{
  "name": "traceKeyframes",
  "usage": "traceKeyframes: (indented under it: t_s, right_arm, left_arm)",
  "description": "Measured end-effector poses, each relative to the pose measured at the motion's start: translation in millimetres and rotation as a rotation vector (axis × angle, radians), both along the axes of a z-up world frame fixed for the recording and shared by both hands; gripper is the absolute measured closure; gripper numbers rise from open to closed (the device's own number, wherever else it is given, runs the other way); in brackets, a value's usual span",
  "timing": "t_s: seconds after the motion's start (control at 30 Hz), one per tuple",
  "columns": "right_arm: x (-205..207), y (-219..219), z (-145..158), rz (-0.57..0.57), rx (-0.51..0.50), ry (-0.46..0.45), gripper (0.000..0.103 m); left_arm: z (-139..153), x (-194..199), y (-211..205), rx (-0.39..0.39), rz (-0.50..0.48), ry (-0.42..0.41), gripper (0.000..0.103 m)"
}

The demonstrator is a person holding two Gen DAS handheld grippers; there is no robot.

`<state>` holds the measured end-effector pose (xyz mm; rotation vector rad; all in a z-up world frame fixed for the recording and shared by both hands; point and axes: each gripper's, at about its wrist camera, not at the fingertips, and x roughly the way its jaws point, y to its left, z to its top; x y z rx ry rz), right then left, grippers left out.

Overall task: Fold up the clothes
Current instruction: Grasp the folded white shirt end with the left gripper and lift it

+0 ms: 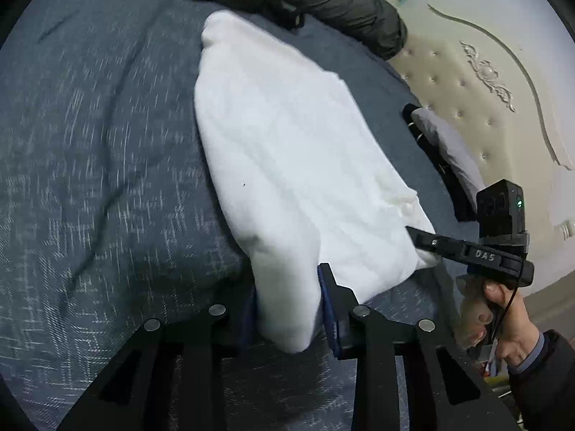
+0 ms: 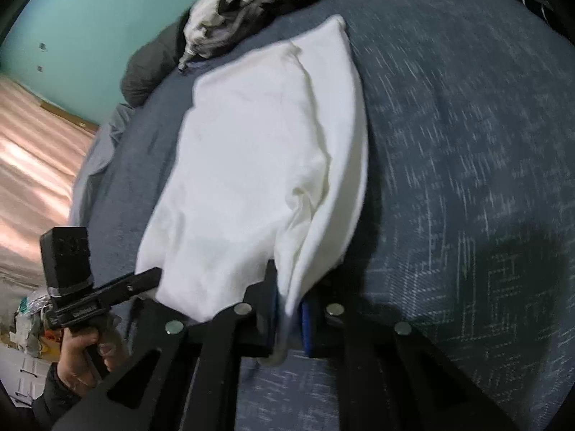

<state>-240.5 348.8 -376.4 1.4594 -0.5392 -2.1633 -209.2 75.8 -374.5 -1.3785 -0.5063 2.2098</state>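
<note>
A white garment lies folded lengthwise on the blue-grey bedspread. In the left wrist view my left gripper is shut on the garment's near corner, and a thick fold of cloth fills the gap between its blue pads. My right gripper is shut on the other near corner, where a thin edge of the white garment is pinched and hangs down a little. Each gripper shows in the other's view: the right gripper and the left gripper, both tips at the garment's near edge and each held by a hand.
A dark jacket and a heap of grey and white clothes lie at the bed's far end. A cream tufted headboard and a grey pillow are at one side. The bed's edge and pink floor are at the other.
</note>
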Motion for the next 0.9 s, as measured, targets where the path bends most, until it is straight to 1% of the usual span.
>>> traceKeyframes:
  t_s: [0.13,0.23,0.3,0.37,0.57,0.7,0.77,0.9]
  right_arm:
    - [0,1,32,0.038,-0.009,0.054,0.095]
    - [1,11,59,0.048,-0.009,0.096,0.095]
    - [-3,16,75,0.043,-0.019,0.118,0.095]
    - [-7,20,94,0.043,-0.023,0.142,0.095]
    - [-12,40,157,0.042,-0.033,0.215,0.095]
    - [-8,62,200,0.036,-0.034,0.269,0.095]
    - [-3,76,221,0.028,-0.038,0.294,0.095]
    - [11,99,253,0.017,-0.036,0.329,0.095]
  left_arm:
    - [25,0,8,-0.018,-0.007,0.048,0.071]
    - [51,-4,12,-0.005,-0.002,0.072,0.071]
    - [70,-8,16,0.004,-0.002,0.085,0.071]
    - [91,-12,22,-0.005,-0.011,0.105,0.071]
    - [165,-21,48,-0.034,-0.039,0.179,0.071]
    - [211,-14,63,-0.039,-0.06,0.224,0.071]
    - [228,-11,75,-0.038,-0.069,0.242,0.071]
    - [261,-1,102,-0.033,-0.099,0.279,0.071]
